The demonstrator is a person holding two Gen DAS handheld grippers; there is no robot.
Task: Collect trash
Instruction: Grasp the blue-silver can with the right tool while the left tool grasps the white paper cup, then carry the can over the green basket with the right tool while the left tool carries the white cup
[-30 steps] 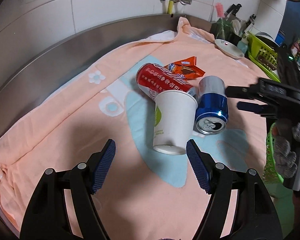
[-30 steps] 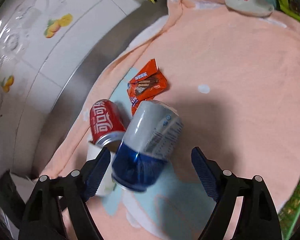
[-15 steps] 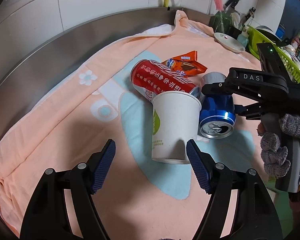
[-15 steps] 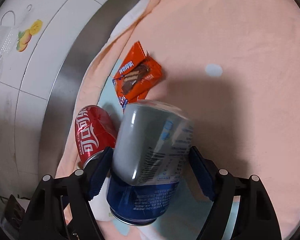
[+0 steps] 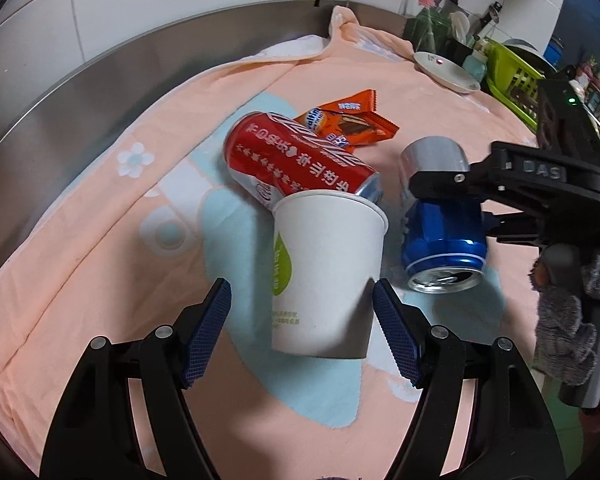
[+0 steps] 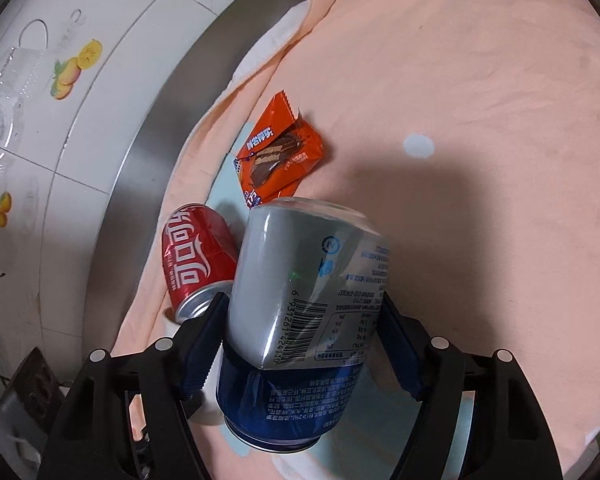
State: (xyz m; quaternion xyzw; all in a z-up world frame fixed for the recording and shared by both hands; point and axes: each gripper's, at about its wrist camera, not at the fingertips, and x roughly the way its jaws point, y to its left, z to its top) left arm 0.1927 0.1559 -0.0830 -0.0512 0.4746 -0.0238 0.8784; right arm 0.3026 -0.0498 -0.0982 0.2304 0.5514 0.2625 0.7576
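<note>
The right gripper is closing its jaws on the blue and silver can, which is lying on its side between the two blue pads; both pads are sitting against the can's flanks where the silver half meets the blue half. The can's open end is pointing back toward the claw, its silver end pointing away. From the left wrist view the same claw is reaching in from the right, held by a hand in a grey knitted glove.

The left gripper is hanging with its jaws standing wide, holding nothing. The white paper cup is lying on its side right ahead of it, its base just reaching in between the fingertips, with a gap on the left side and the right pad very near the cup's wall; I cannot tell whether that pad is touching.

Just beyond the cup's rim, the red can is lying across, touching the cup. Past the red can, further from the left claw, the orange snack wrapper is lying flat. In the right wrist view the red can is sitting to the left of the claw and the wrapper ahead of it.

Everything is resting on a peach towel spread over a steel counter.
</note>
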